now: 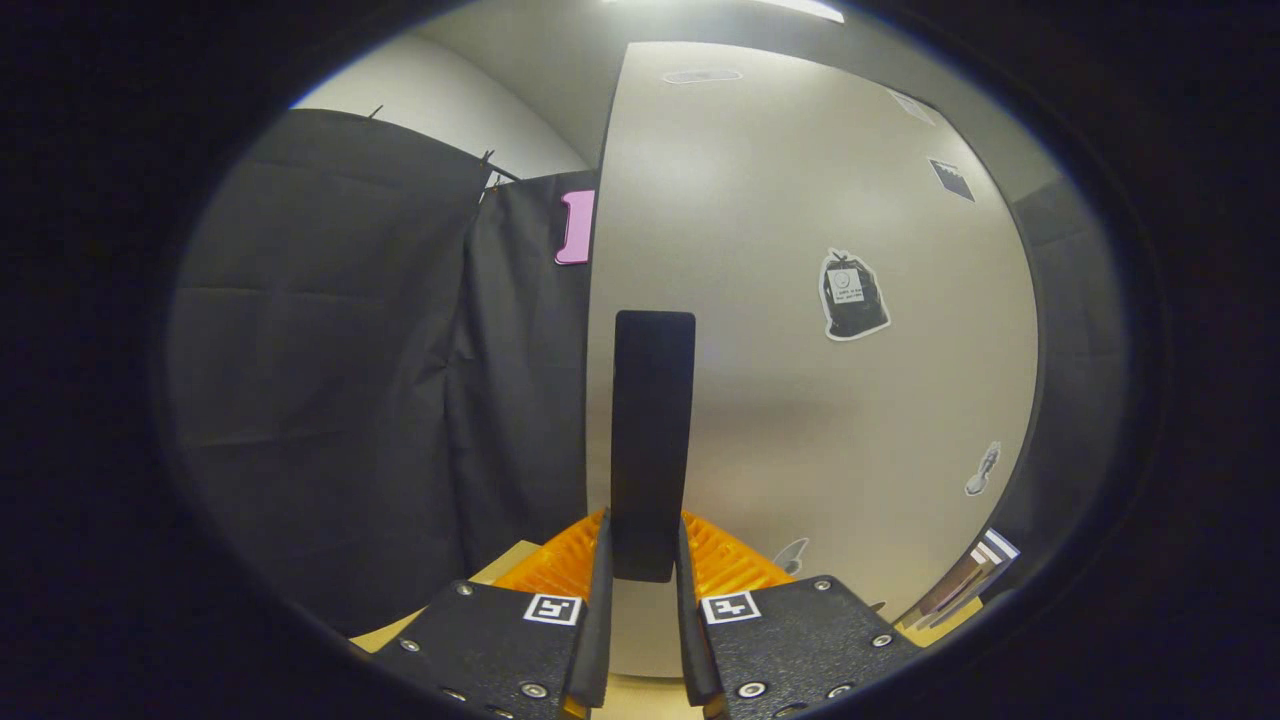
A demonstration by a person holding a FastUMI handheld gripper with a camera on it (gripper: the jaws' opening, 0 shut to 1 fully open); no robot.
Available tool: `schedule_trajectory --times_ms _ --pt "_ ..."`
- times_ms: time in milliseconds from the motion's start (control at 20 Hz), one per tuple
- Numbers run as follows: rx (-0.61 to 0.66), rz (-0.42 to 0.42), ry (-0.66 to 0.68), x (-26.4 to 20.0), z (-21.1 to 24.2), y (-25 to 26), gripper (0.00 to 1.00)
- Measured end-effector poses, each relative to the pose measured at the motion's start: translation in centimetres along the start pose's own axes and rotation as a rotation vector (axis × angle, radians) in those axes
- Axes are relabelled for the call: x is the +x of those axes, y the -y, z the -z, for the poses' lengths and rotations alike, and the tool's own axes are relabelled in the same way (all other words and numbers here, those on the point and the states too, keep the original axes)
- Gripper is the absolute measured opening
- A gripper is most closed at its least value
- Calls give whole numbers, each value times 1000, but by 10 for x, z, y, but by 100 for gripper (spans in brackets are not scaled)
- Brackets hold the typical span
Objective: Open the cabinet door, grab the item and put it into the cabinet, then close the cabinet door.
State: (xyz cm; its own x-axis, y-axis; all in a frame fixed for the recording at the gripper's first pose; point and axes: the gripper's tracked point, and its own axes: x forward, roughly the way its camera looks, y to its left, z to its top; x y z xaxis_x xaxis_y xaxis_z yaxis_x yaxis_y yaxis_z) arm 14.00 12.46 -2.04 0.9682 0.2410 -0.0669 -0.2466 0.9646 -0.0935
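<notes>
**Handle upright between the fingers, door edge to its left**

Left of everything: the black cloth wall (340, 380), hanging in folds, well beyond the fingers.

Next, the free vertical edge of the cabinet door (800, 400), a pale matte panel that runs from that edge off to the right. Small stickers dot its face, one of them a dark bag shape (853, 296).

At centre, the door handle (652, 440): a dark flat bar, long axis vertical, mounted just right of the door's free edge. Its lower end sits down between the two fingers of the gripper (643, 590).

Fingers: narrow, set close on either side of the bar's lower end. They look to be touching it on both sides, so I read this as a grip on the handle, though firm pressure cannot be confirmed from here.

Judgement: this is the door-opening or door-closing step; which one cannot be told. The bar lies dead ahead and in line with the fingers, so the coming move turns on swinging about hinges somewhere off to the right.

The item to be stowed: whereabouts cannot be told.
</notes>
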Motion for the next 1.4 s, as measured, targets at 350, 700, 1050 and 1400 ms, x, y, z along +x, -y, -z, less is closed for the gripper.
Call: schedule_trajectory --times_ms 350,700,1050,1400 --pt "9 -135 3 -42 4 1 27" --pt "13 -249 -3 -76 6 13 27" --pt "16 -401 6 -101 8 27 27" --pt "16 -512 7 -107 10 42 27"
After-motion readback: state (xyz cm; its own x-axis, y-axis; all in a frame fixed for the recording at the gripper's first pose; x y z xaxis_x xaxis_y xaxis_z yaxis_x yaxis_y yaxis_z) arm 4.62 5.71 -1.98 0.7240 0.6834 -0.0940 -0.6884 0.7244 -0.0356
